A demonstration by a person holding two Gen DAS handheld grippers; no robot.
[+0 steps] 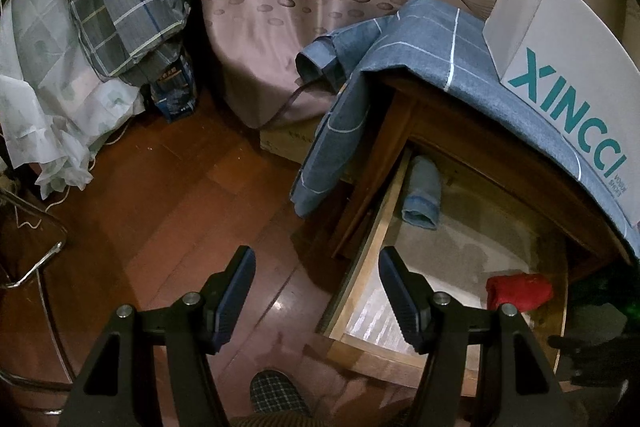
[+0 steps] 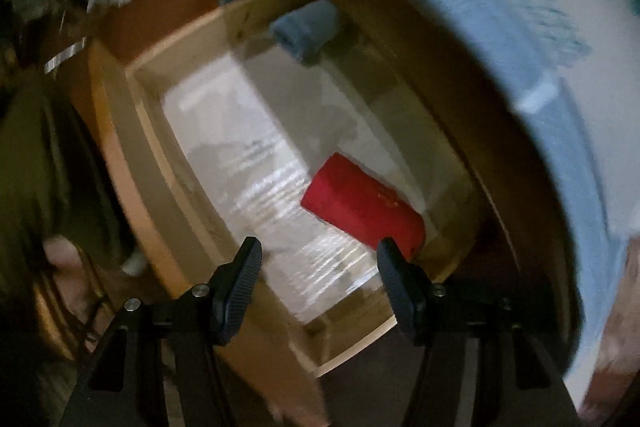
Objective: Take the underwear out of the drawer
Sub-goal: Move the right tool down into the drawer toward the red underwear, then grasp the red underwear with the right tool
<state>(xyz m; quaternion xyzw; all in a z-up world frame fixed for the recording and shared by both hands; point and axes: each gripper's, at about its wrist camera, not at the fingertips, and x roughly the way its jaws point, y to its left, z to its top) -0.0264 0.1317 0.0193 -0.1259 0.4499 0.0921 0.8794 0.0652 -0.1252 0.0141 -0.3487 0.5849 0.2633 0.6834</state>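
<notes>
Two rolls (image 1: 519, 291) lie in drawer (image 1: 362, 271) under box (image 1: 568, 75).

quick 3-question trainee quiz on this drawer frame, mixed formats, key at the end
1. True or false: the drawer is open.
2. How many rolled garments lie inside? A one, B two, C three.
3. Which roll lies nearest the right gripper?

Key: 1 true. 2 B: red roll and blue roll. 3 the red roll; it sits beside one fingertip, and nothing is between the open jaws.
</notes>
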